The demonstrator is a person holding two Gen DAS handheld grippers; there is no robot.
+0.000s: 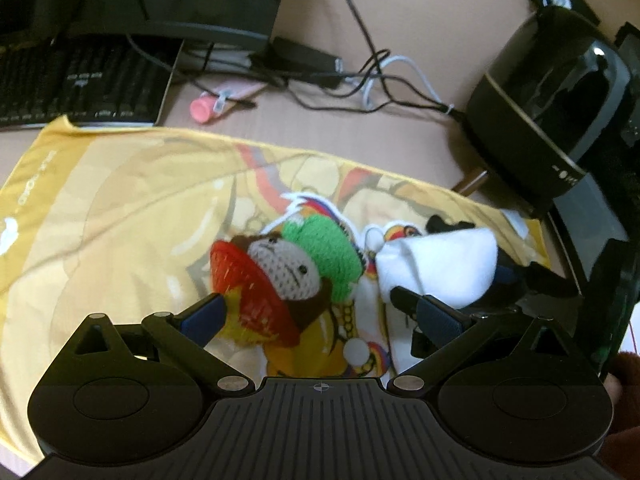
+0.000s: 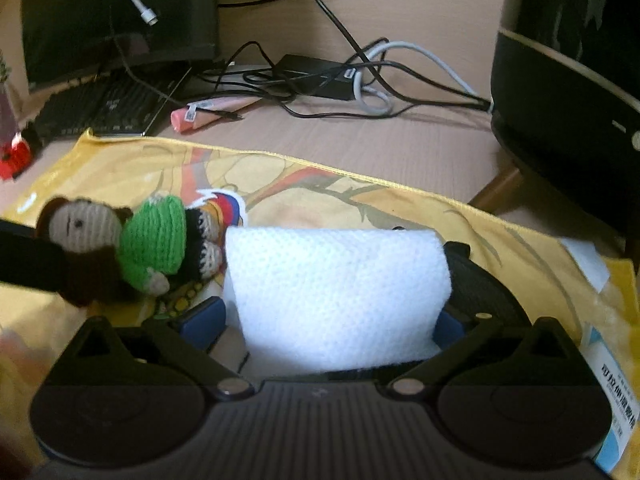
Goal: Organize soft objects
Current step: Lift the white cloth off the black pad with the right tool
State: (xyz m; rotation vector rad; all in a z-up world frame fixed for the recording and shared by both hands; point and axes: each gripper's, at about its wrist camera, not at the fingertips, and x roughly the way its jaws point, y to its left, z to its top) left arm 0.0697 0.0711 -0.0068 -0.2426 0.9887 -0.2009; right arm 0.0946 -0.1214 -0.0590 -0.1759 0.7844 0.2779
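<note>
A crocheted monkey doll [image 1: 288, 264] in a green top lies on a yellow printed cloth [image 1: 120, 216], with a red ribbed piece [image 1: 248, 288] against its head. My left gripper [image 1: 318, 312] is open, its blue-padded fingers [image 1: 204, 316] on either side of the doll's head and the red piece. A folded white towel [image 2: 336, 284] stands just right of the doll [image 2: 152, 240]. My right gripper [image 2: 326, 320] is open wide around the towel, which fills the gap between both pads. In the left wrist view the towel [image 1: 440, 256] sits between that gripper's dark fingers.
Behind the cloth are a black keyboard [image 1: 80, 80], a monitor base, a pink tube [image 1: 208, 106], tangled cables [image 2: 360, 80] and a power brick [image 2: 316, 74]. A large black round appliance [image 1: 552, 112] stands at the right. A printed box [image 2: 616, 392] lies at the cloth's right edge.
</note>
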